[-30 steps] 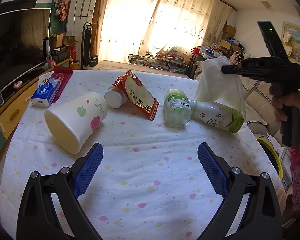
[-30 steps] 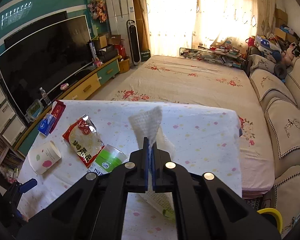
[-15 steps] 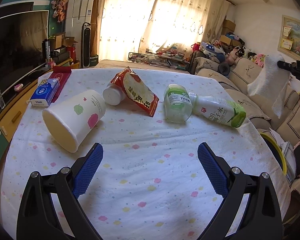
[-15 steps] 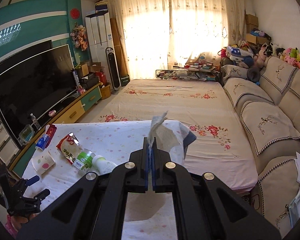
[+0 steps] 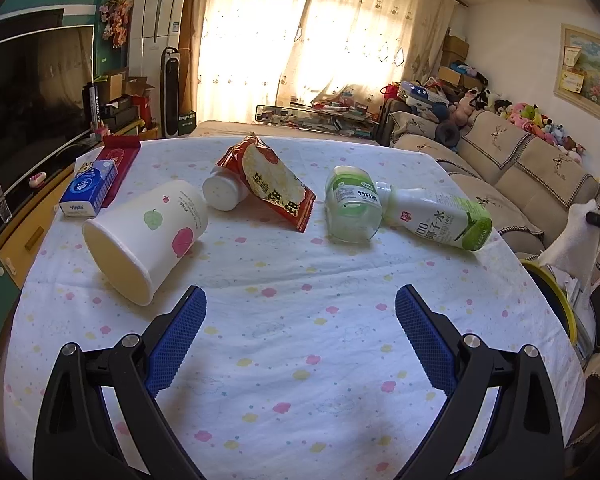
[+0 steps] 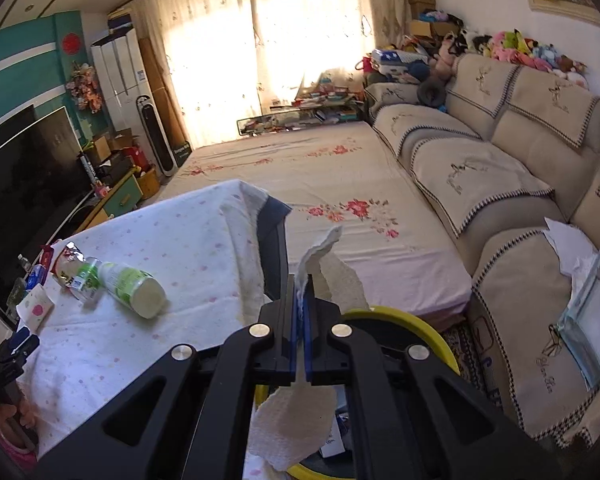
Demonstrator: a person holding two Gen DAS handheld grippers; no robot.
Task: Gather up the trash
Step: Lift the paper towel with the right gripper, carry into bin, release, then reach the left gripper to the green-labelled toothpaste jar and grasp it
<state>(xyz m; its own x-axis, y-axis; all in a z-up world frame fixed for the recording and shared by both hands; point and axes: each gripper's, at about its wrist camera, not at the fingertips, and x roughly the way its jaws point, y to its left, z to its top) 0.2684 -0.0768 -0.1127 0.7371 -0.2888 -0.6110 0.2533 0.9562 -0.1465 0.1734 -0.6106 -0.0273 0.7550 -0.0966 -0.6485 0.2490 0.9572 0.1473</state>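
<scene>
My right gripper (image 6: 300, 296) is shut on a white paper towel (image 6: 332, 276) and holds it over a yellow-rimmed bin (image 6: 432, 340) beside the table; the towel (image 5: 568, 240) and bin (image 5: 556, 292) also show at the right edge of the left wrist view. My left gripper (image 5: 300, 304) is open and empty above the table. On the tablecloth (image 5: 300, 360) lie a white paper cup (image 5: 148, 232) on its side, a small white bottle (image 5: 224, 192), a red snack bag (image 5: 272, 180), a green-labelled jar (image 5: 352, 204) and a green drink bottle (image 5: 436, 216).
A blue tissue pack (image 5: 88, 188) and a red packet (image 5: 120, 156) lie at the table's left edge. A beige sofa (image 6: 520, 184) stands to the right of the bin. A TV (image 5: 28, 92) and cabinet line the left wall. A floral rug (image 6: 320, 184) covers the floor beyond.
My right gripper has carried the paper towel off the table, to the right and down, over the yellow bin. My left gripper has stayed open and nearly still.
</scene>
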